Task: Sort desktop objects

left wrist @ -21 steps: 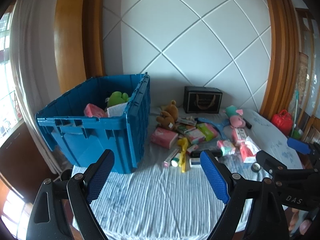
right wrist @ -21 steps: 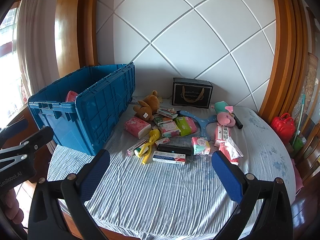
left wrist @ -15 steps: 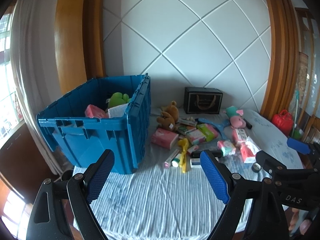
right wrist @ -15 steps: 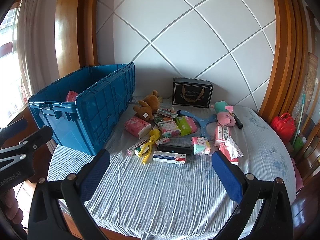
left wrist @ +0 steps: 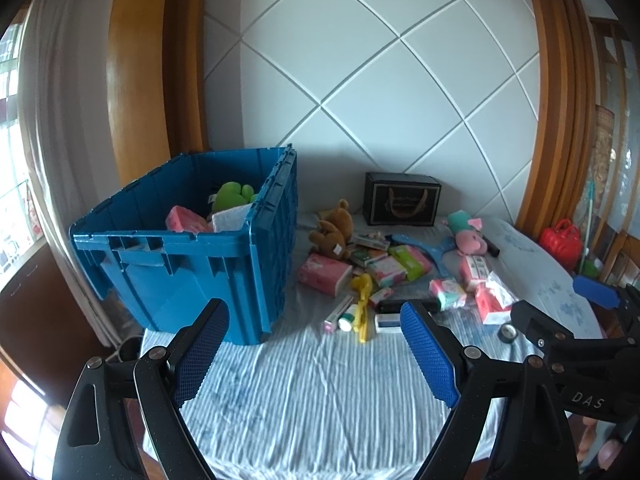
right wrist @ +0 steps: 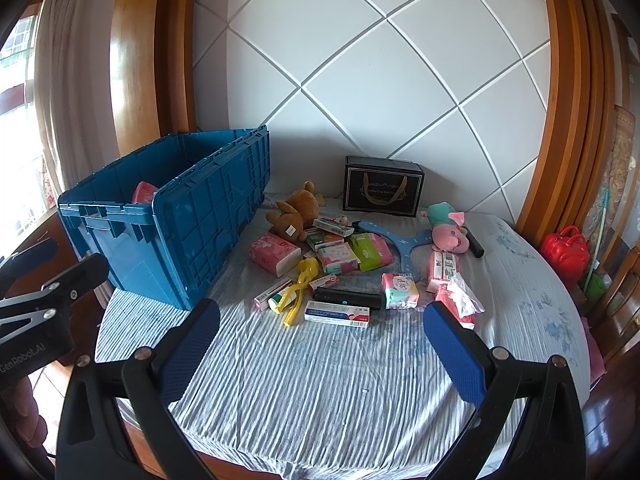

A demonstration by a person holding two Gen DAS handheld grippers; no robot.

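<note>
Left gripper [left wrist: 312, 344] spread wide, nothing between the blue pads, hanging over the near part of the striped tablecloth [left wrist: 320, 392]. Right gripper [right wrist: 320, 340] likewise wide and empty, over the near cloth. Blue crate [left wrist: 192, 264] stands at far left of the table; inside it a green plush [left wrist: 234, 198], a pink tissue pack [left wrist: 185, 219] and a white item beside that. Loose clutter lies right of the crate, mid-table: brown teddy bear [right wrist: 294, 212] nearest the crate wall, pink tissue pack [right wrist: 274, 253] just in front of it, yellow plastic tongs [right wrist: 300, 290], white-and-red medicine box [right wrist: 337, 314] nearest the grippers, black slim case [right wrist: 347, 296] just behind it, blue hanger [right wrist: 402, 246], pink pig plush [right wrist: 448, 234] farther right. Black gift box [right wrist: 382, 191] sits against the far wall. Red handbag [right wrist: 565, 250] off the table at right.
</note>
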